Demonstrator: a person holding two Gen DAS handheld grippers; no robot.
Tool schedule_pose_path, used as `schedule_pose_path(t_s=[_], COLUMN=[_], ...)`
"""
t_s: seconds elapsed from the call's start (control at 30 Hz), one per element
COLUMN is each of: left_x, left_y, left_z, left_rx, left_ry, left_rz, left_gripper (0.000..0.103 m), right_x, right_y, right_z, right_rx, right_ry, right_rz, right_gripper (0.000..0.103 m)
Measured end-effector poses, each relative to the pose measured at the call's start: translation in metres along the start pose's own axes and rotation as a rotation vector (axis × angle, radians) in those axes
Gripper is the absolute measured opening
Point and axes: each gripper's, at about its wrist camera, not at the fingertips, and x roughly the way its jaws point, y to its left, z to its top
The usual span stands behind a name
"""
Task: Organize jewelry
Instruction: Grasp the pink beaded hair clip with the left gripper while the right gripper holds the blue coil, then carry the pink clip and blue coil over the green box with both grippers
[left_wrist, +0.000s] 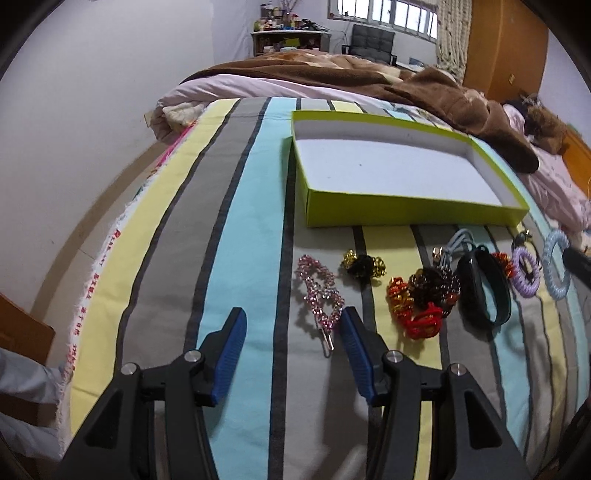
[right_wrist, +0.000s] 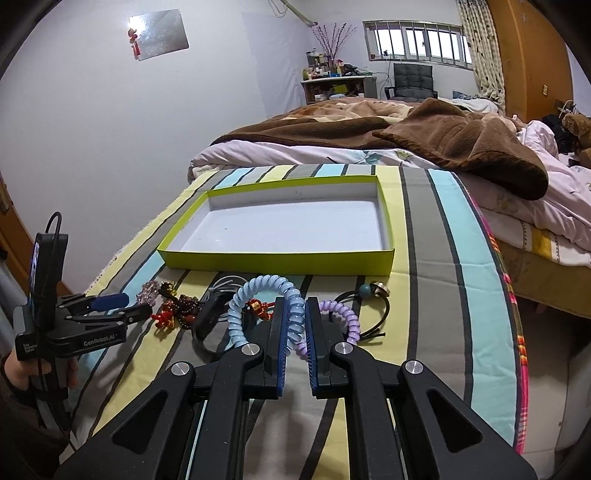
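A shallow lime-green box (left_wrist: 406, 212) (right_wrist: 280, 258) with a white inside lies on the striped cloth. In front of it lies a row of jewelry: a pink beaded clip (left_wrist: 320, 291), black-and-gold pieces (left_wrist: 364, 265), red and brown bead bracelets (left_wrist: 421, 299), a black watch band (left_wrist: 480, 288), a purple coil tie (left_wrist: 526, 273) (right_wrist: 345, 314) and a light blue coil tie (left_wrist: 556, 266) (right_wrist: 258, 306). My left gripper (left_wrist: 293, 321) is open just left of the pink clip. My right gripper (right_wrist: 295, 317) is shut on the blue coil tie.
The striped cloth (left_wrist: 243, 229) covers the bed end. A brown blanket (right_wrist: 443, 144) and pale bedding lie behind the box. A black hair tie with a teal bead (right_wrist: 369, 295) lies to the right. A wall runs along the left; a desk and chair stand far back.
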Motion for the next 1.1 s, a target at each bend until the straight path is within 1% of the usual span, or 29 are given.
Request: schedule_pose_path(t_s=[0.13, 0.23, 0.33, 0.37, 0.4, 0.43, 0.5, 0.53, 0.6, 0.73, 0.93, 1.1], left_x=[0.006, 0.008, 0.009, 0.008, 0.008, 0.008, 0.007, 0.007, 0.008, 0.006, -0.005, -0.016], left_y=[-0.005, -0.009, -0.008, -0.007, -0.007, -0.007, -0.006, -0.005, -0.003, 0.002, 0.003, 0.002], left_z=[0.003, 0.006, 0.007, 0.007, 0.007, 0.007, 0.008, 0.008, 0.009, 0.007, 0.006, 0.008], left_rx=[-0.002, 0.005, -0.003, -0.008, -0.006, -0.001, -0.005, -0.01, -0.021, -0.047, -0.045, -0.039], left_ry=[-0.024, -0.027, -0.023, -0.025, -0.029, -0.033, -0.035, -0.035, -0.038, -0.057, -0.105, -0.129], left_rz=[0.012, 0.036, 0.035, 0.034, 0.033, 0.029, 0.014, 0.007, -0.002, -0.015, -0.039, -0.047], left_gripper=[0.055, 0.055, 0.055, 0.052, 0.045, 0.041, 0.026, 0.024, 0.014, 0.013, 0.013, 0.013], right_x=[0.0, -0.002, -0.002, -0.002, -0.002, -0.002, -0.003, -0.003, -0.002, -0.002, -0.003, -0.006], right_y=[0.001, -0.001, -0.001, -0.002, -0.002, -0.002, -0.003, -0.003, -0.003, -0.003, -0.005, -0.004], right_z=[0.0, 0.0, 0.0, 0.0, 0.0, 0.0, -0.001, -0.001, -0.001, -0.002, -0.002, 0.0], right_rx=[0.0, 0.003, 0.004, 0.005, 0.006, 0.007, 0.008, 0.008, 0.01, 0.014, 0.02, 0.019], right_ry=[-0.002, -0.004, -0.003, -0.003, -0.002, -0.002, -0.003, -0.003, -0.002, -0.001, -0.004, -0.012], right_rz=[0.003, 0.002, 0.0, 0.0, 0.002, 0.002, 0.002, 0.002, 0.0, 0.001, 0.001, -0.001], right_gripper=[0.009, 0.009, 0.009, 0.009, 0.009, 0.009, 0.009, 0.009, 0.009, 0.009, 0.009, 0.009])
